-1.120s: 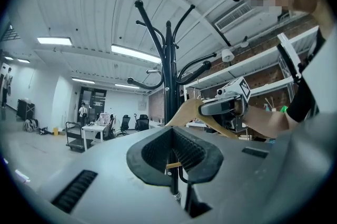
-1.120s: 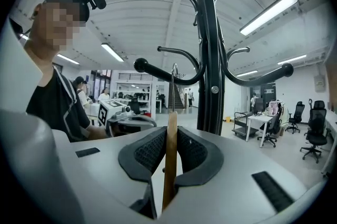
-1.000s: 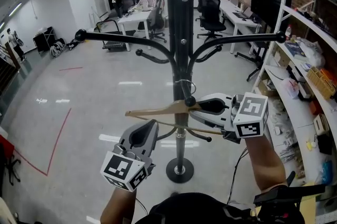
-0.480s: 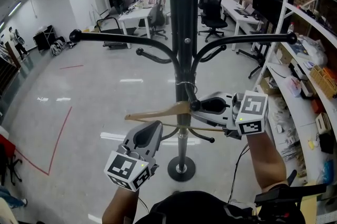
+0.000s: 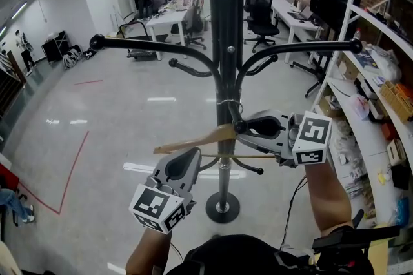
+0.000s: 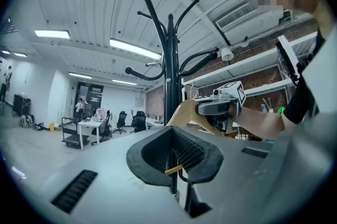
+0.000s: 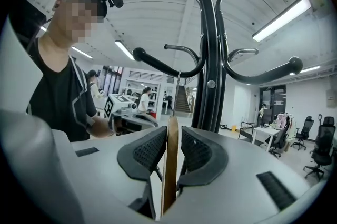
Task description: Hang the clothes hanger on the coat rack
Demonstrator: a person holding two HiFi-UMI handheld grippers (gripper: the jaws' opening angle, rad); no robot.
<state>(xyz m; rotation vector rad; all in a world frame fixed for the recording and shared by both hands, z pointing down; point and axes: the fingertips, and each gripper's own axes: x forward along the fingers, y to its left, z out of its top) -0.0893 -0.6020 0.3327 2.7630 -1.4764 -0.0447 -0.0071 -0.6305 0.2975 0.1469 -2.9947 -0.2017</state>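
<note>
The black coat rack [image 5: 227, 41] stands straight ahead, its curved arms spreading left and right. A wooden clothes hanger [image 5: 193, 139] is held level in front of the pole, below the arms. My right gripper [image 5: 237, 130] is shut on the hanger's wooden body near its neck, and the wood [image 7: 170, 175] stands edge-on between the pads. The thin metal hook [image 7: 177, 91] rises beside the pole toward a rack arm [image 7: 163, 62]; I cannot tell if it touches. My left gripper [image 5: 187, 154] is shut on the end of the hanger's lower bar [image 6: 174, 169].
The rack's round base [image 5: 222, 209] rests on a glossy grey floor. White shelves [image 5: 381, 93] crowded with items line the right side, close to my right arm. Desks and office chairs [image 5: 258, 15] stand farther back. Red tape [image 5: 71, 170] marks the floor at left.
Almost nothing has changed. Both grippers keep their hold and the hanger stays at about the same height by the pole; the right gripper has edged slightly up and right.
</note>
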